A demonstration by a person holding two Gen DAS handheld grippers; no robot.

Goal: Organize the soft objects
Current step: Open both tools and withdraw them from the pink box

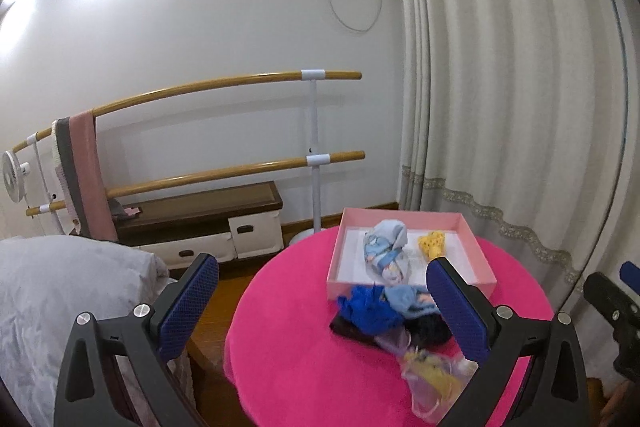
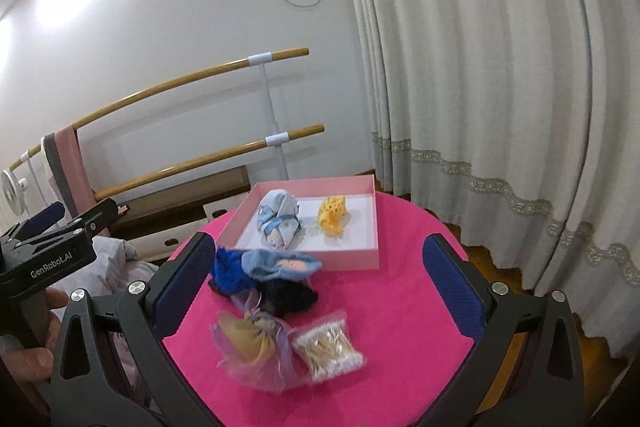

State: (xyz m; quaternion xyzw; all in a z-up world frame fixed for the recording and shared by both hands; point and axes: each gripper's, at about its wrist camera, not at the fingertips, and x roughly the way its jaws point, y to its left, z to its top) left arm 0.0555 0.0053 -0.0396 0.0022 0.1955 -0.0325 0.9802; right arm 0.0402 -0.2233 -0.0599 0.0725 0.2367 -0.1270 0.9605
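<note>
Both grippers' jaws gape wide, holding nothing, over the pink table [image 2: 400,307], pile [image 2: 272,291] before box [image 2: 304,255].

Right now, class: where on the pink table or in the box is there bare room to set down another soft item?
Free: the pink box floor right of the yellow knit piece, and the tablecloth between box, cotton swab bag and right rim. Crowded: the pile before the box's near-left corner, blue fabric to organza pouch.
</note>
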